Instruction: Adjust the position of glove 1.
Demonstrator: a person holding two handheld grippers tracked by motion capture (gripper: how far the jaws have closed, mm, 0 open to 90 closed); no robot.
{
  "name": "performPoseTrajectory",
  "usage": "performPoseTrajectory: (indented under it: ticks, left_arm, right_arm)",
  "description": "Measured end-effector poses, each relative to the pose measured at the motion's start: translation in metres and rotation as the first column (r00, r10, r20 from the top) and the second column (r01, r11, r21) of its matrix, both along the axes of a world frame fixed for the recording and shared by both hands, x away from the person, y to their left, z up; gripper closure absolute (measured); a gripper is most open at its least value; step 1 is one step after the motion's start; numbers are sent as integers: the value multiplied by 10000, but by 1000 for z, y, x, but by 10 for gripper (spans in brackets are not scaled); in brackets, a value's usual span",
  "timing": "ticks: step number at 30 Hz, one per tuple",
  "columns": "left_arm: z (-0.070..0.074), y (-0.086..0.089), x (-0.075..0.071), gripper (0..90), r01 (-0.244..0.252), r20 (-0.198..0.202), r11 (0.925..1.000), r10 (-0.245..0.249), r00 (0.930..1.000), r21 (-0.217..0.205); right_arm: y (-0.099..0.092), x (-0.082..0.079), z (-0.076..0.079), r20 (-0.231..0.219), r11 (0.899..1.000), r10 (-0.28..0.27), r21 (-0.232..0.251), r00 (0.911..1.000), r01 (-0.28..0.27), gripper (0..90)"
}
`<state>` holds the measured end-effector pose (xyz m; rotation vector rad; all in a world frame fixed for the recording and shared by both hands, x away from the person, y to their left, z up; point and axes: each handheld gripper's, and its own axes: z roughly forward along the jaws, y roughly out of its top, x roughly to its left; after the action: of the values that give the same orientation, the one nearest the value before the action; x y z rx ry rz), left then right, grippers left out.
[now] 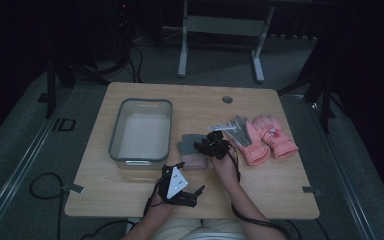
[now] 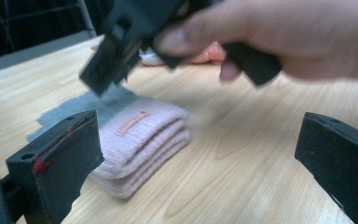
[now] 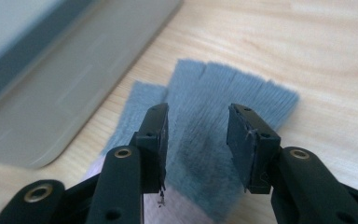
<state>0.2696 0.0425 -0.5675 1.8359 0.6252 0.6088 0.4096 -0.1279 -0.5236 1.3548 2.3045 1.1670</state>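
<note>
Risk: the right gripper (image 3: 197,140), jaws narrowly parted above the grey glove (image 3: 214,121) lying just right of the bin (image 1: 141,131), may pinch only the top layer. Left gripper (image 2: 200,154) waits wide, empty.

Left gripper (image 1: 192,192): black body, grey three-cornered plate on top with small dark dots. Black cable loops from it beside forearm. Its fingers (image 2: 56,163): black rectangular blocks, matte; one carries red streak along edge and round hole in top face.

Right gripper (image 3: 198,140): black, fingers (image 3: 156,140) flat rectangular pads with small screw holes; arms behind them glossy black with brass-coloured rivets. Black cable (image 1: 252,220) trails along forearm.

Person: forearms bare, light-coloured garment at bottom edge of high view.
</note>
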Motion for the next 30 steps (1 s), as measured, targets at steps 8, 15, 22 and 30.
performPoseTrajectory:
  ticks: [8,15,22,30]
  left_arm:
    - [13,-14,13,50,93,-649,9779,43,9979,2089]
    - [25,-27,32,63,360,-915,9562,-97,9958,2907]
    - [22,-31,60,131,990,-1993,9377,-326,9794,3332]
    - [13,-34,66,232,743,-1343,8901,-148,9908,4497]
  right_arm:
    - [-34,8,16,299,9974,713,-82,9970,-711,606]
    - [-33,23,20,182,9980,573,-289,9982,-567,610]
    - [-17,48,14,-355,9983,367,-450,9987,-383,555]
    - [-11,64,-12,-1457,9988,-290,-426,9889,231,426]
